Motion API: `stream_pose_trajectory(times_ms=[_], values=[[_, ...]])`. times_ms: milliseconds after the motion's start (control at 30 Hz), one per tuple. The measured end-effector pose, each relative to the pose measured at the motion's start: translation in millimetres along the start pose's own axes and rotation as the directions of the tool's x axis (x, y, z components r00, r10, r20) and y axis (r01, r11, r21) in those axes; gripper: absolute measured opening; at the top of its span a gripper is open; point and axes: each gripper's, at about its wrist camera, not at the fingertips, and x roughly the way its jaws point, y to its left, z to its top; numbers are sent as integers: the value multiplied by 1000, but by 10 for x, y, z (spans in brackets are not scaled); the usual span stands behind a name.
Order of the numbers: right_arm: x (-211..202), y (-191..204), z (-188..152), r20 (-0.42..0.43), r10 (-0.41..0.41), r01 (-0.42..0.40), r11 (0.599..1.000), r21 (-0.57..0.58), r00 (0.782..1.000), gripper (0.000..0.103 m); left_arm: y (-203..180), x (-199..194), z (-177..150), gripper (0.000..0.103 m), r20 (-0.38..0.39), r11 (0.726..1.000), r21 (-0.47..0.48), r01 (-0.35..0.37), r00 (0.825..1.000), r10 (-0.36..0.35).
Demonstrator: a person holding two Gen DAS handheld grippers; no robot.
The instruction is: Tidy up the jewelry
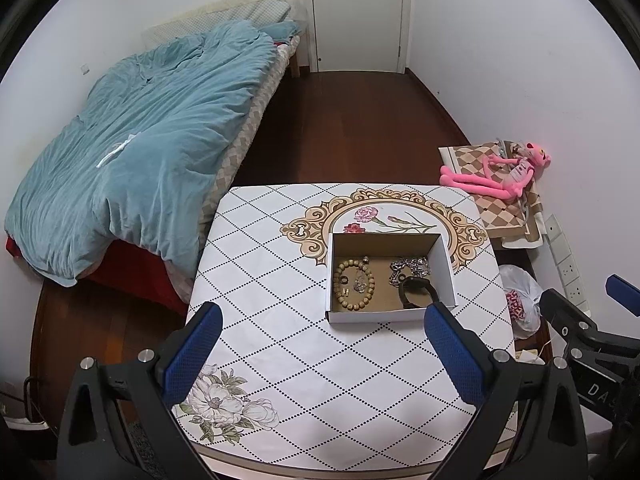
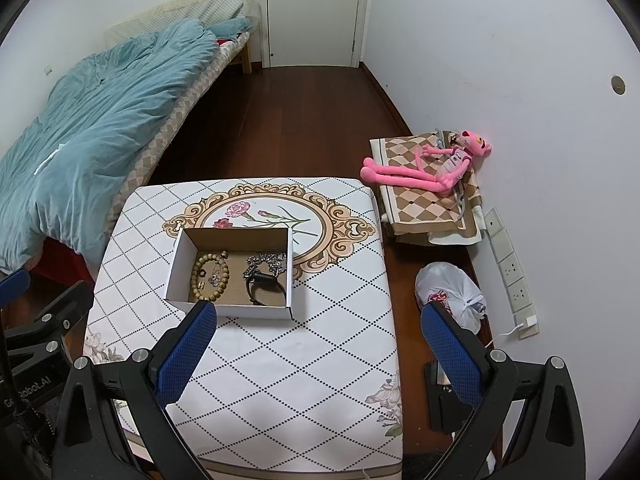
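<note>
Bedroom bench (image 1: 280,320) carries the box (image 1: 442,268) holding beads (image 1: 356,284), chain (image 1: 408,268), watch (image 1: 416,294); left tongs (image 1: 324,344) and right tongs (image 2: 318,344) hover released; apparently between steps; next, pick one piece.

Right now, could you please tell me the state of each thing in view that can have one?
left gripper: open, empty
right gripper: open, empty
cardboard box: open, holding jewelry
beaded bracelet: in box
silver chain: bunched in box
door: closed
plastic bag: tied
</note>
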Motion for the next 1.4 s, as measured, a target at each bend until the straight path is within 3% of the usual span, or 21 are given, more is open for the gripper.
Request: stream_pose_trajectory(times_ms=[1400], values=[[-29,-72,-9,0,-3,3,1000,1,1000,103,14,-36,-43,103,18,1000,6,-2,1000,2]])
